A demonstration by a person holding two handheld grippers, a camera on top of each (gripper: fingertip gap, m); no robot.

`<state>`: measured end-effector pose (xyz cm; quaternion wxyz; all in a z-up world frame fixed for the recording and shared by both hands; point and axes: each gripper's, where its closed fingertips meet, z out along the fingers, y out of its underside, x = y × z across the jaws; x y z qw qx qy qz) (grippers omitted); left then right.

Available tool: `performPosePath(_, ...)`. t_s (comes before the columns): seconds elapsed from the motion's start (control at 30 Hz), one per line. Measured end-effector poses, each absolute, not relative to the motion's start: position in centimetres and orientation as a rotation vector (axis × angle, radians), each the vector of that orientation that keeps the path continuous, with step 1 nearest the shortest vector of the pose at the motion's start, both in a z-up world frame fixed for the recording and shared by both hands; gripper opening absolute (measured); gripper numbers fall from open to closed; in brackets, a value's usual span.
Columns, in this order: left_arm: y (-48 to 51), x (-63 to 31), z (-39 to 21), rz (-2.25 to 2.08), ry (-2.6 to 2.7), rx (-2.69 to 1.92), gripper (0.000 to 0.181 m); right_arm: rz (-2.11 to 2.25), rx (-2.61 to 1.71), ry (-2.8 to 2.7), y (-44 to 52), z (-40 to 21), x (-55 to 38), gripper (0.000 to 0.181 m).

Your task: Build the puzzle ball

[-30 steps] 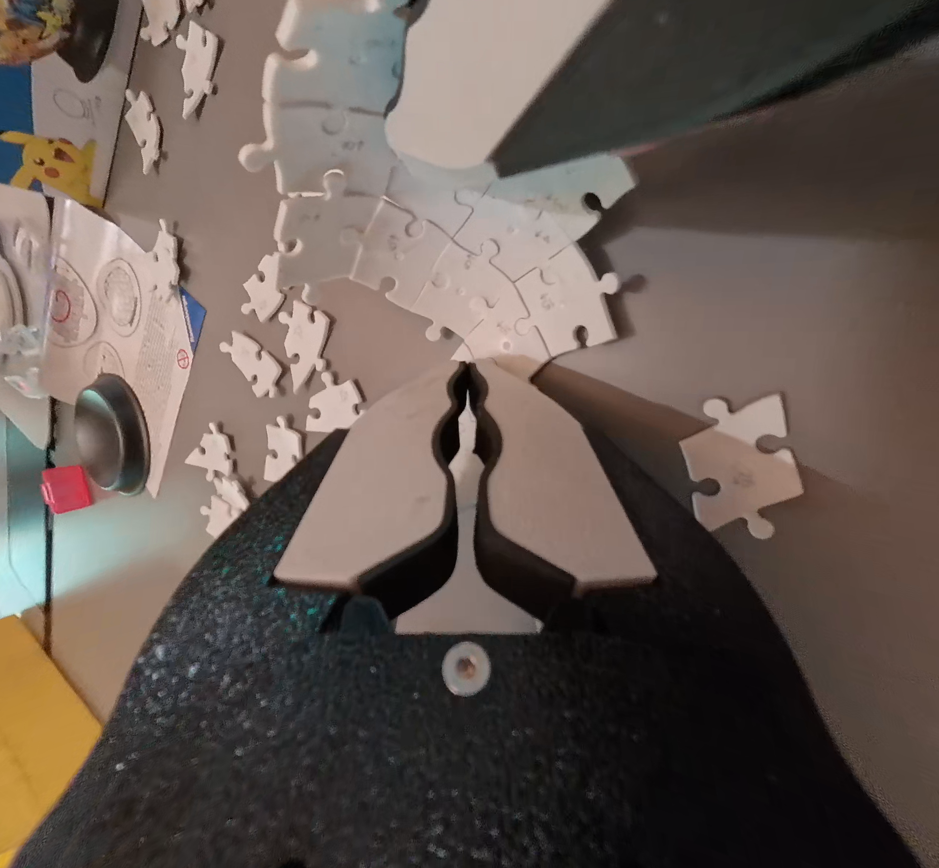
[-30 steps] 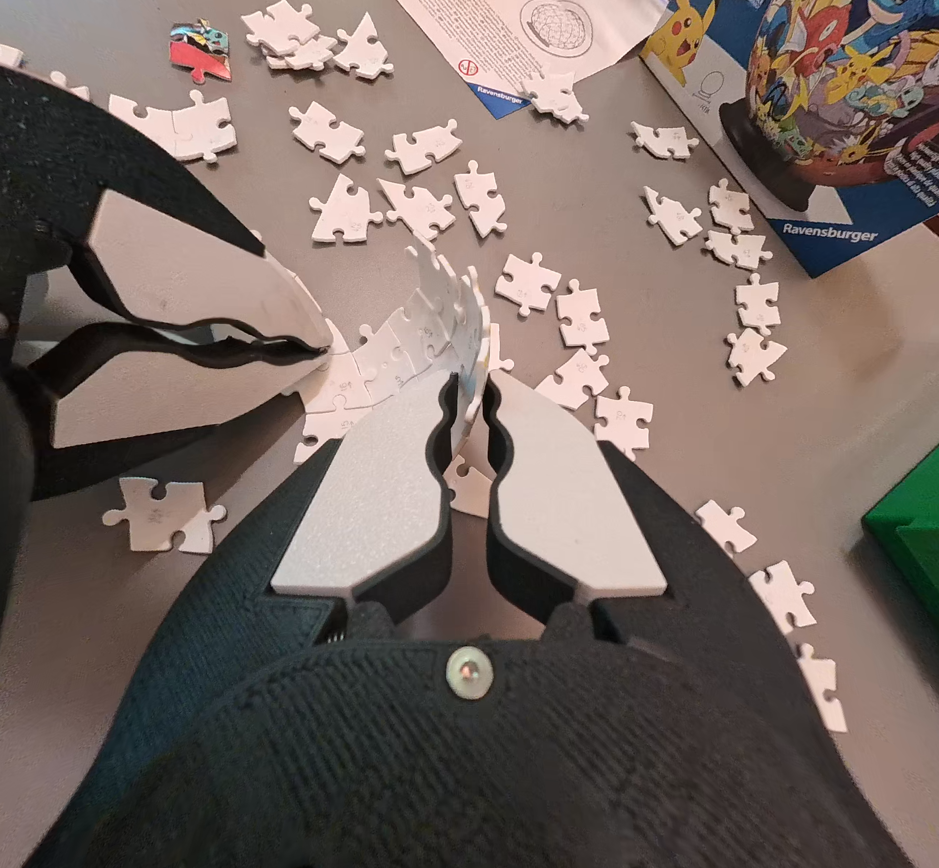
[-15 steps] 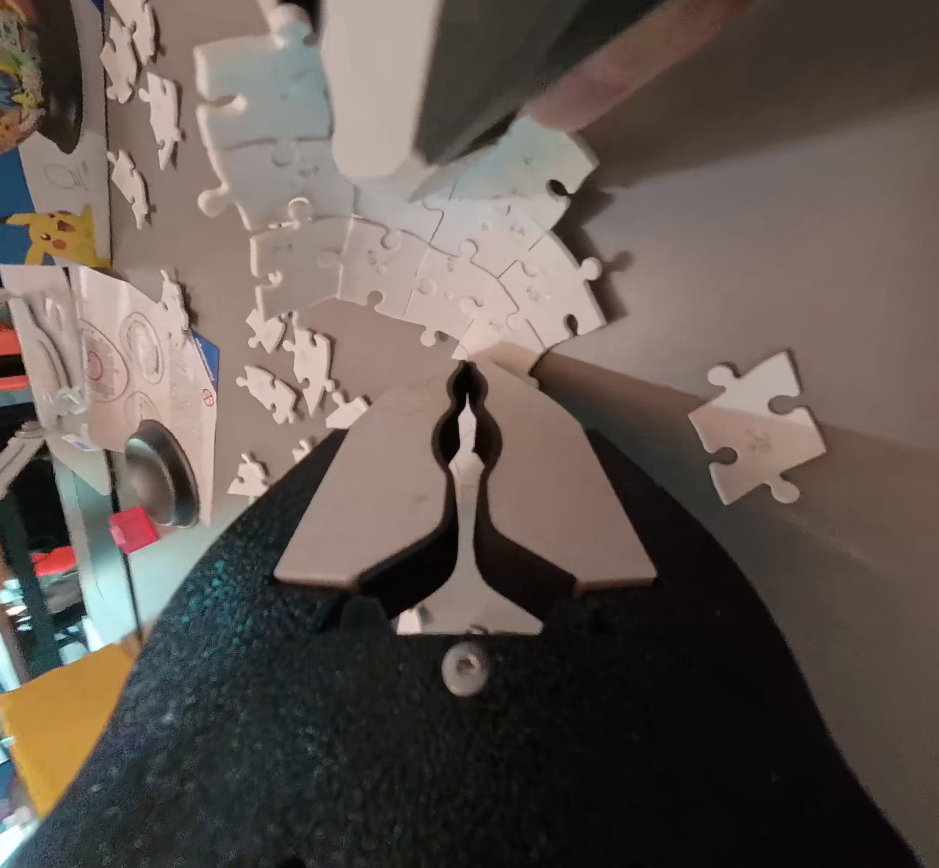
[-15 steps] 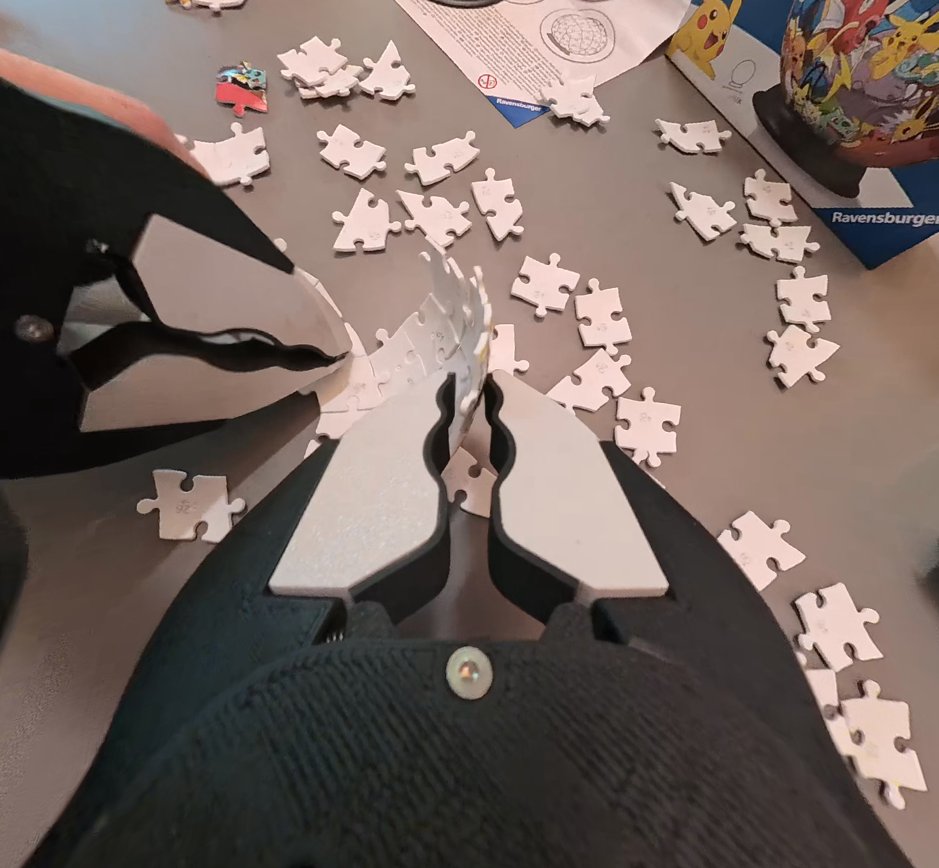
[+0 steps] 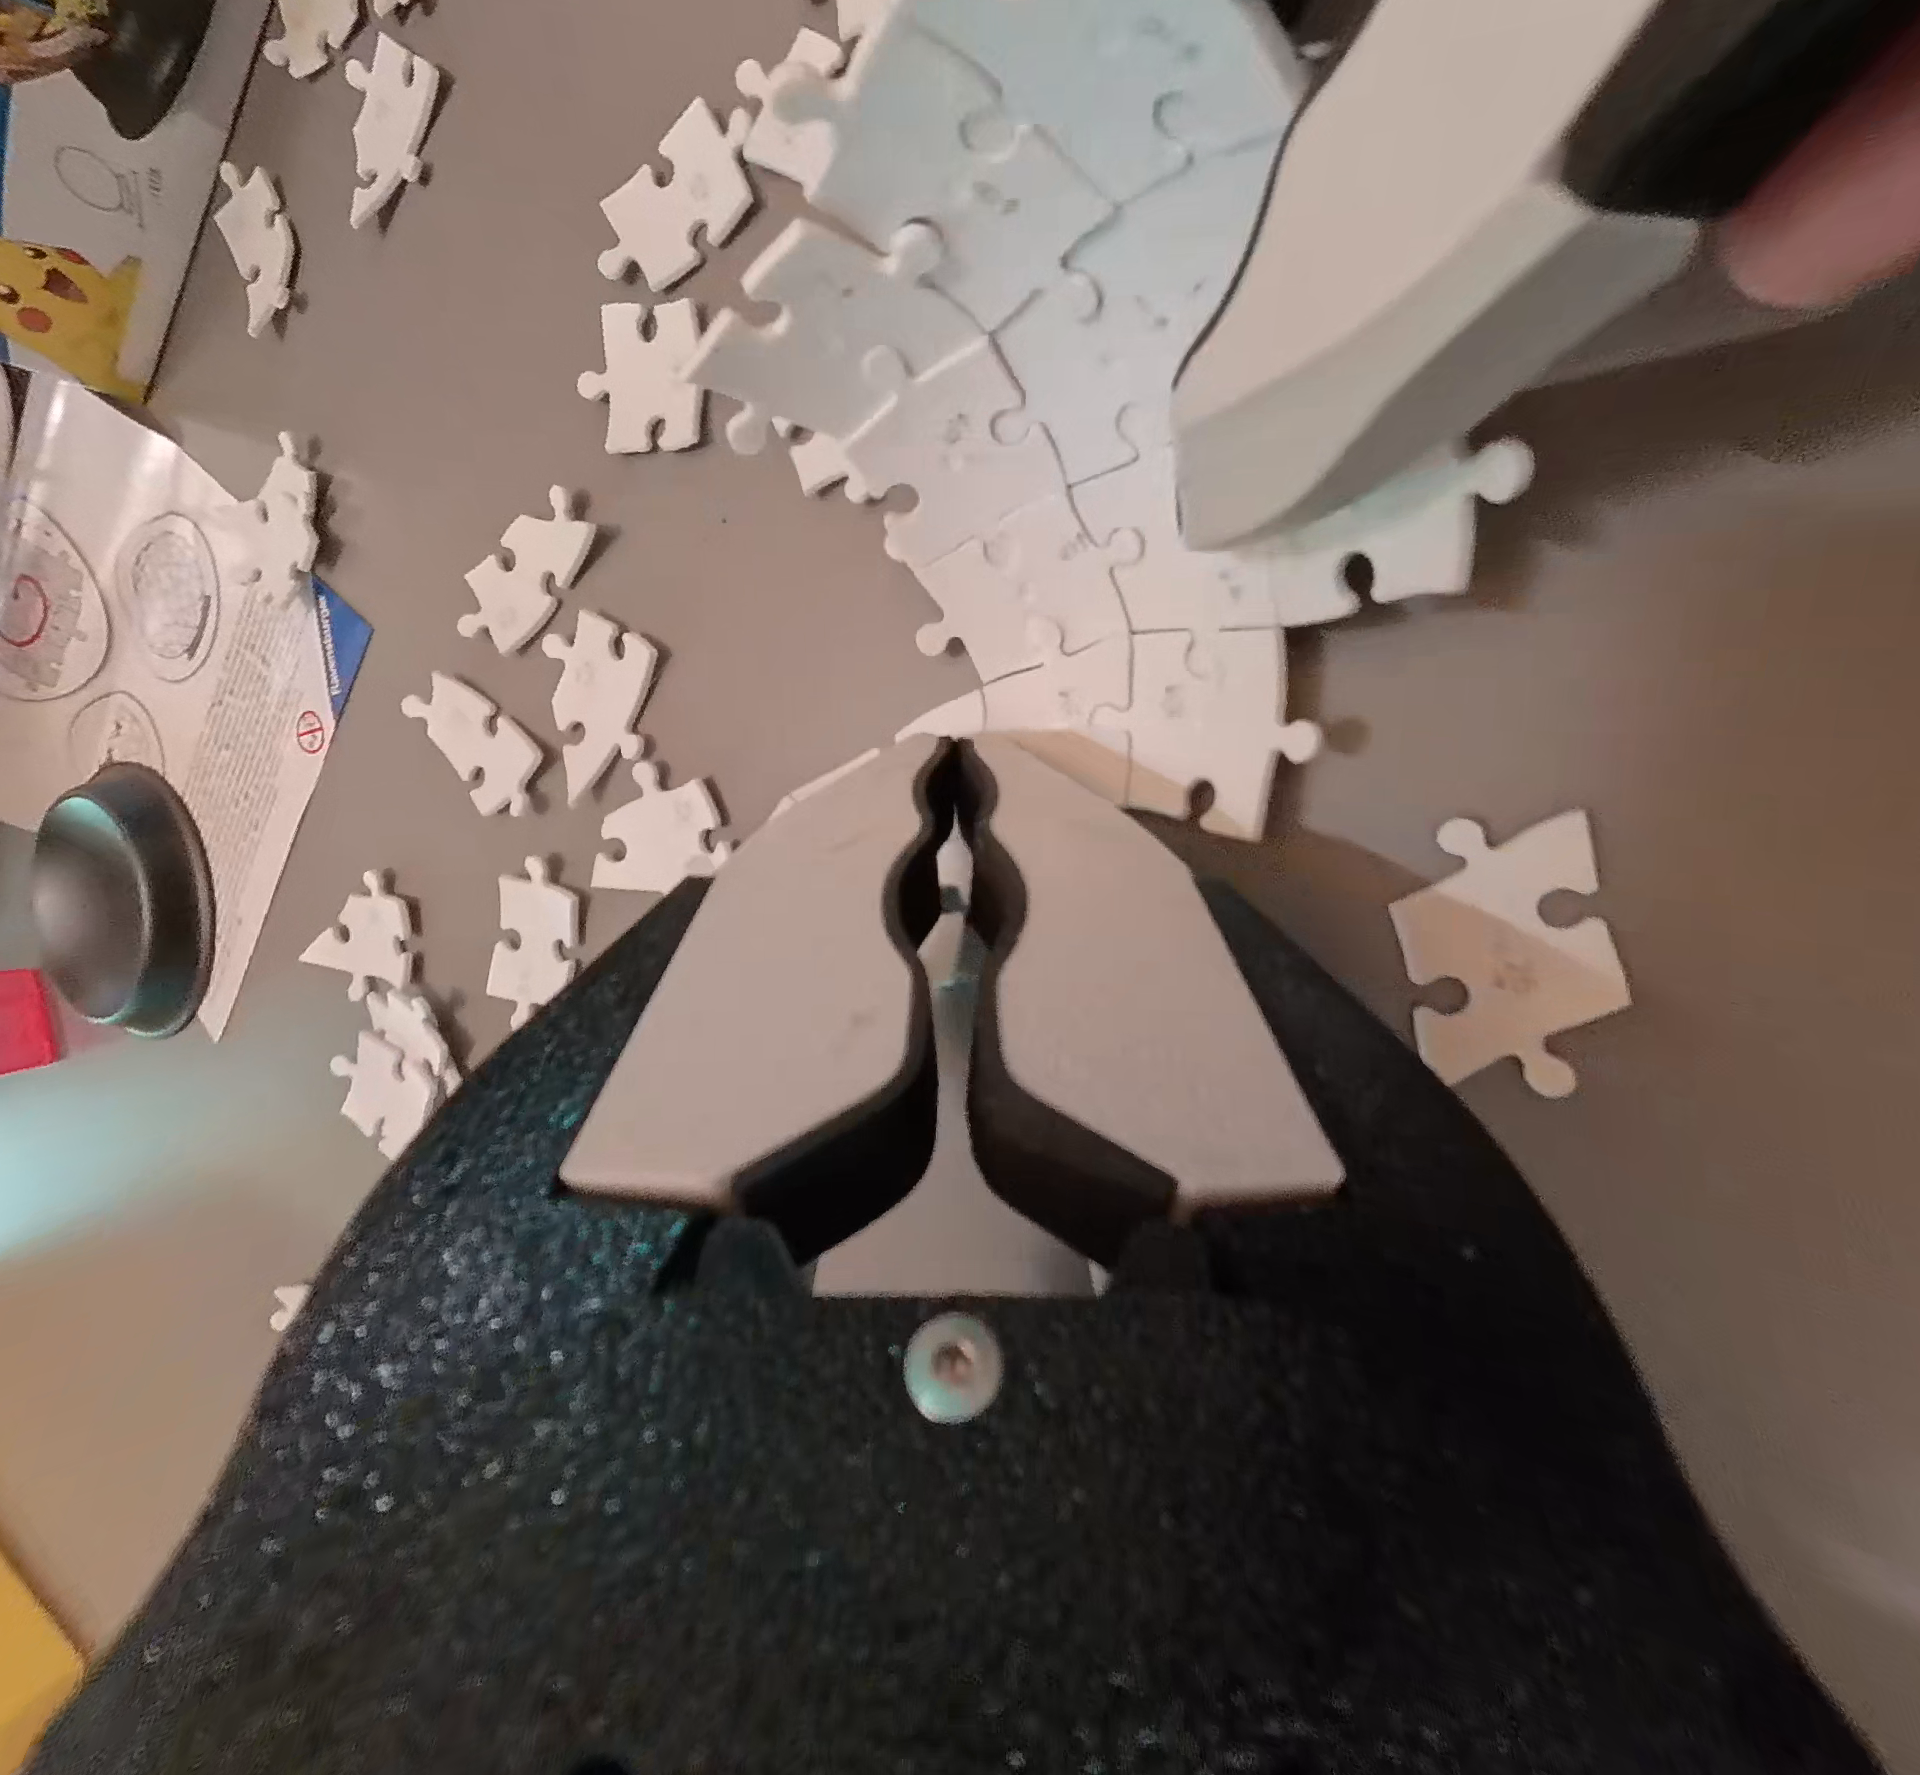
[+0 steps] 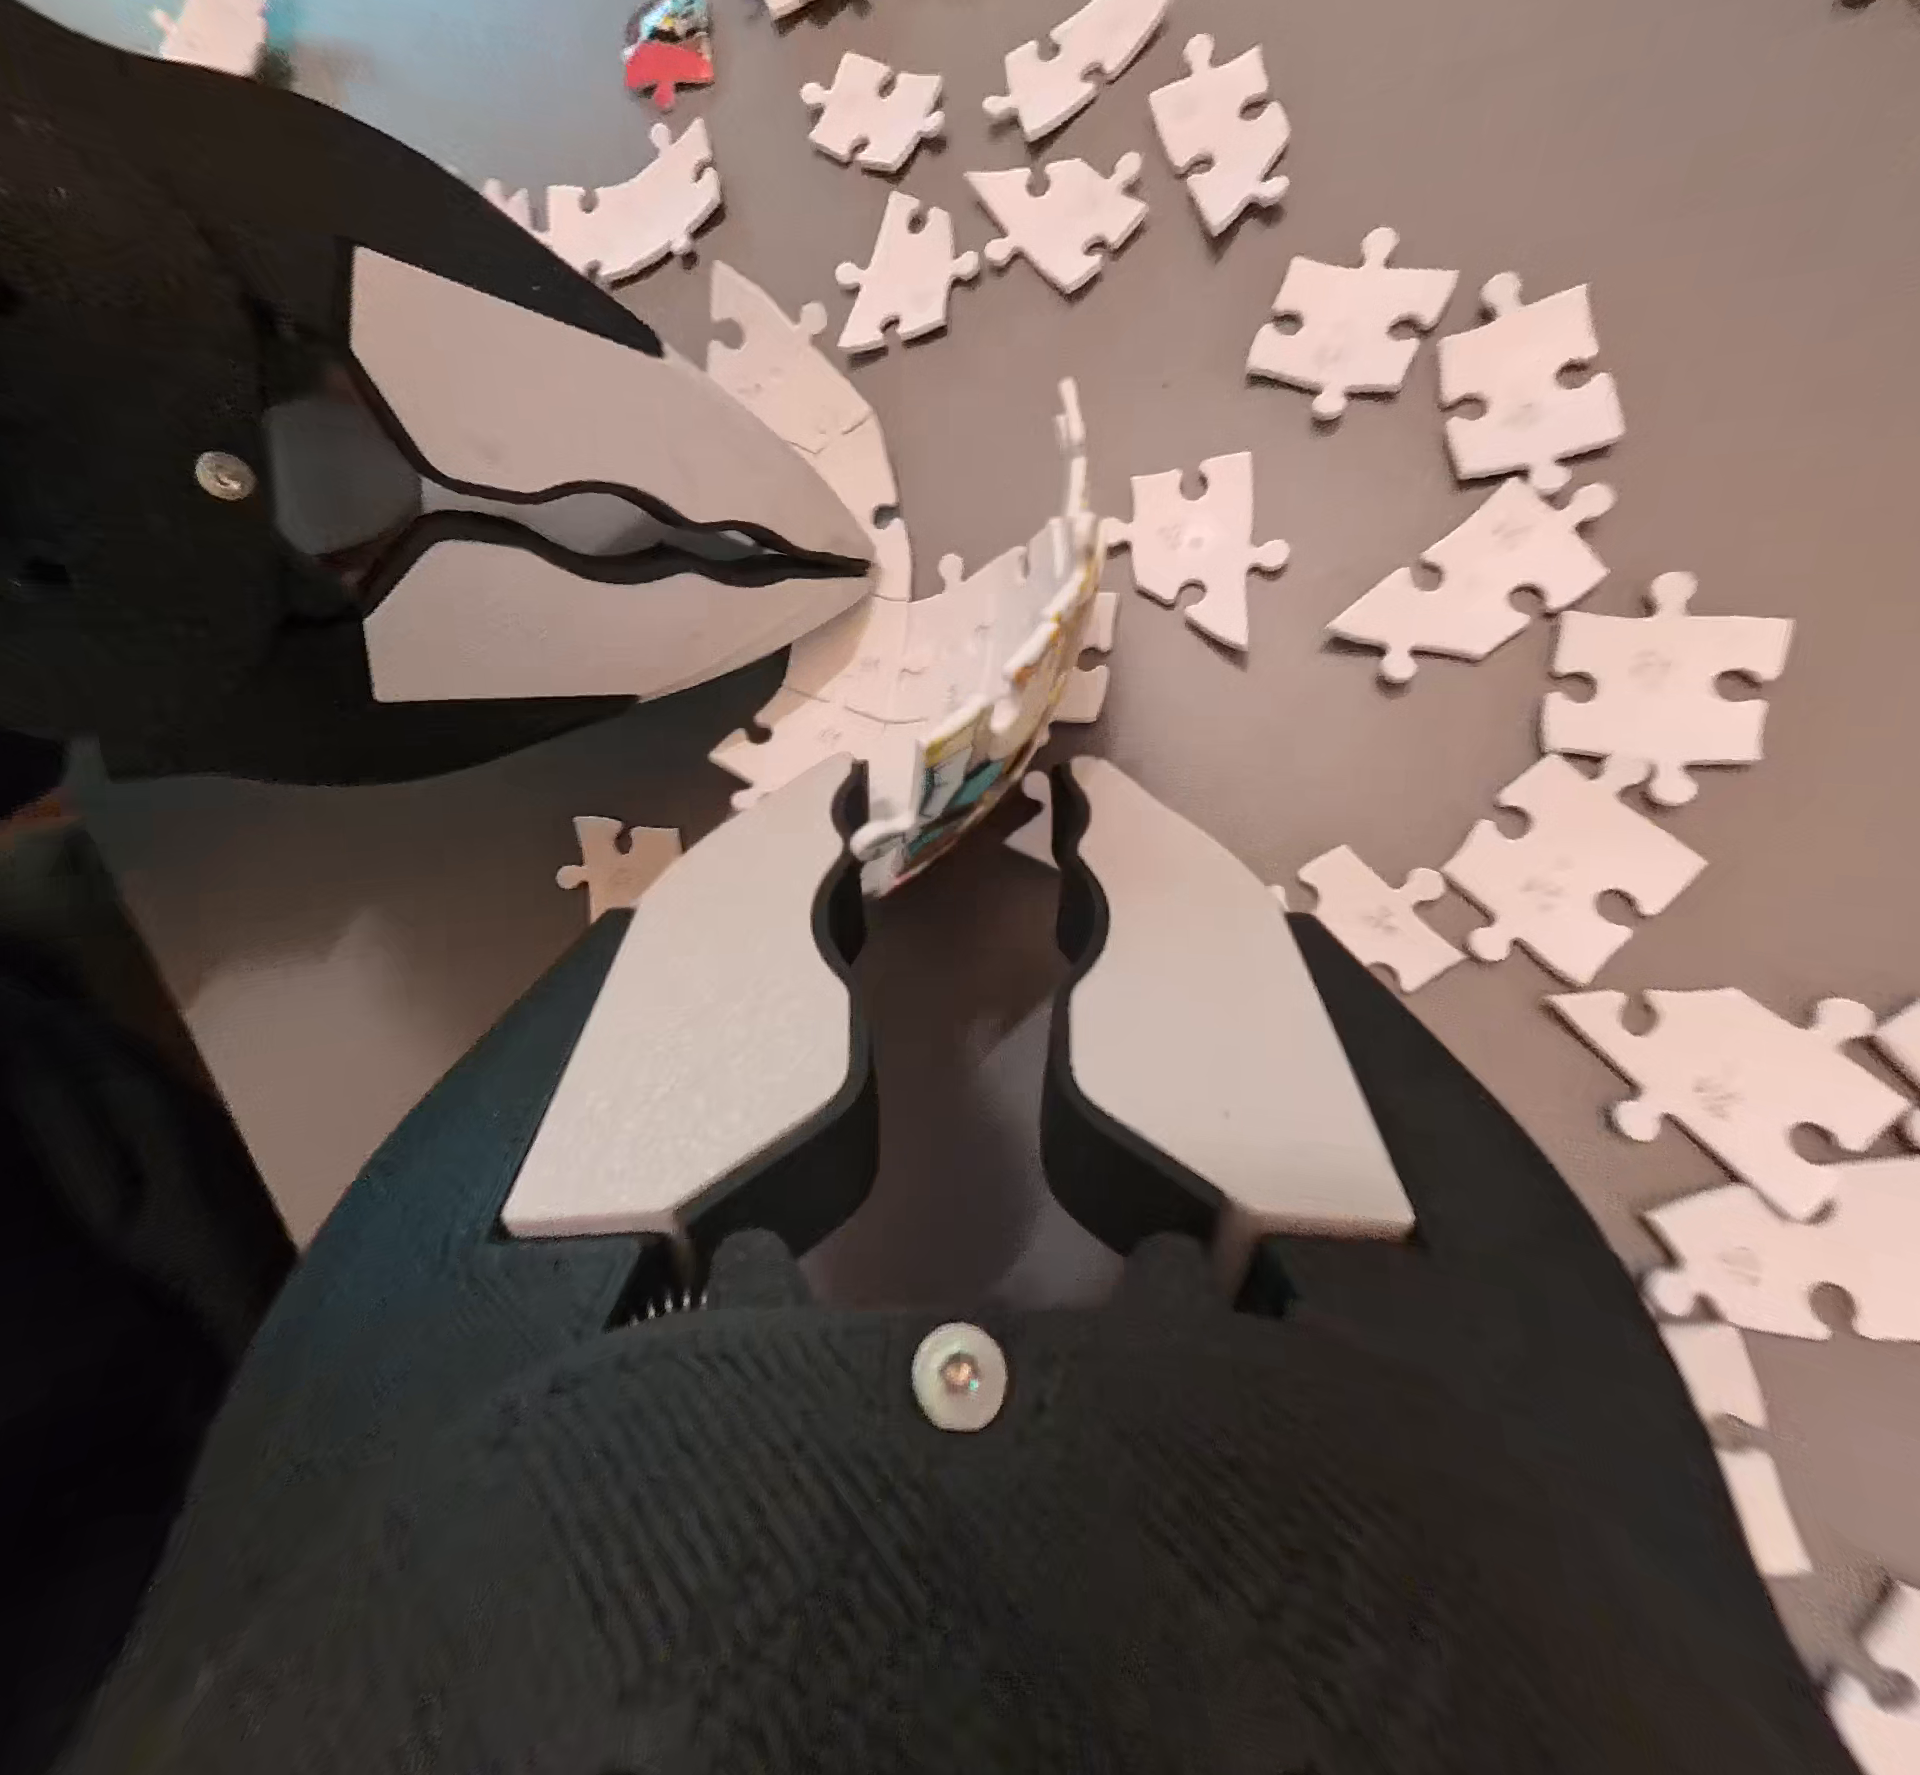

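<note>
A curved section of joined puzzle pieces [image 5: 1049, 395], white back side up, stands off the grey table. My left gripper [image 5: 956, 754] is shut on its near edge, which also shows in the right wrist view [image 6: 857, 567]. My right gripper [image 6: 951, 780] is open, its jaws standing either side of the section's other end [image 6: 977, 769], where the coloured printed face shows. One of the right gripper's fingers [image 5: 1403, 323] lies over the section at the upper right of the left wrist view.
Several loose white pieces [image 6: 1652, 686] lie scattered on the table [image 6: 1455, 115], with a joined pair [image 5: 1507, 946] beside my left gripper. A coloured piece [image 6: 665, 47] lies far left. An instruction sheet [image 5: 208, 645], a black stand [image 5: 114, 915] and the puzzle box [image 5: 62, 291] sit at the left. One gripper's finger ends stand about 6 centimetres off the other's. To the coloured piece [image 6: 665, 47]: left tips about 15 centimetres, right tips about 25 centimetres.
My right gripper has opened and let go of the section's end. My left gripper stays shut on the section. Both views have moved closer and the section has turned.
</note>
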<state>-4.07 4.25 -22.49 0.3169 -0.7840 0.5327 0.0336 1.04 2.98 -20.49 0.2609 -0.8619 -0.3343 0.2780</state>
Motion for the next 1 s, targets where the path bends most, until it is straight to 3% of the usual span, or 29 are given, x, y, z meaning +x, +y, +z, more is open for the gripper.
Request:
performPosePath(0.73, 4.0, -4.4, -22.5, 0.166, 1.533, -2.023, 0.000, 0.792, -2.265, -0.855, 3.8, -19.5, -0.4, 0.029)
performPosePath(1.0, 4.0, -4.3, -22.5, 0.213, 1.672, -1.951, 0.000, 0.921, -2.240, -0.959, 2.5, -19.6, 0.2, 0.054)
